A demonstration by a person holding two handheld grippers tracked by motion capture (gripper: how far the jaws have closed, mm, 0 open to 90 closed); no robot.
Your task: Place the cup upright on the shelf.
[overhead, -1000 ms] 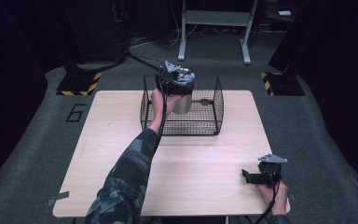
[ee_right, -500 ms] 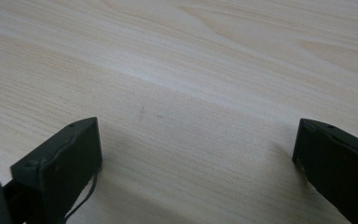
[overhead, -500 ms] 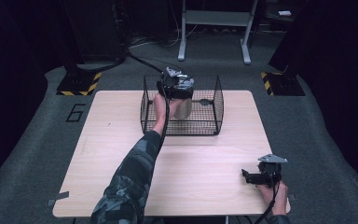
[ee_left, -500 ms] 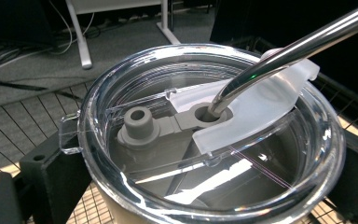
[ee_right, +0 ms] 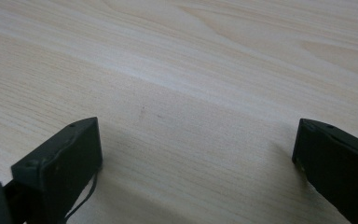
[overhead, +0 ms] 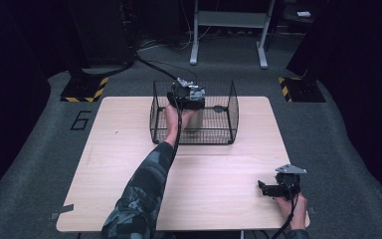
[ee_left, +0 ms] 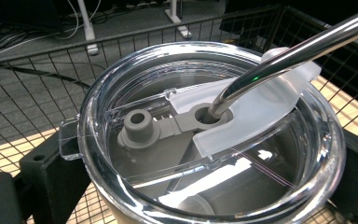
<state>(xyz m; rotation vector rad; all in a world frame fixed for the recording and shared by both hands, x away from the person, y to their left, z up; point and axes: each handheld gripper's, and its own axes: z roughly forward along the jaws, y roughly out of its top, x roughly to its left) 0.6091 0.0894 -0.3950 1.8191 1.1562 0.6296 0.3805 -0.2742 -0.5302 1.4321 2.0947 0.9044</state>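
1. High view: the left gripper (overhead: 186,94) sits at upper centre of the frame, over the left half of the black wire basket (overhead: 231,107), with the camouflage sleeve (overhead: 142,191) running up to it from the bottom edge.
2. Under that gripper stands a pale tumbler (overhead: 194,119), inside the basket and upright, near the basket's left wall.
3. Left gripper view: the tumbler's clear lid (ee_left: 121,116) takes the middle of the frame, with a black jaw pressed close on each side at lower left and lower right. The jaws are clamped on the tumbler.
4. A metal straw (ee_left: 298,44) slants from the upper right of that frame down into the hole in the lid's frosted slider (ee_left: 261,112).
5. Basket wires cross behind the lid, and light wood shows through them at the left and right edges.
6. High view again: the right gripper (overhead: 278,189) rests low on the wooden table (overhead: 104,159) at lower right of the frame, held by a hand (overhead: 292,209), well apart from the basket.
7. Right gripper view: the two black jaws stand wide apart at lower left and lower right, with bare wood grain between them.
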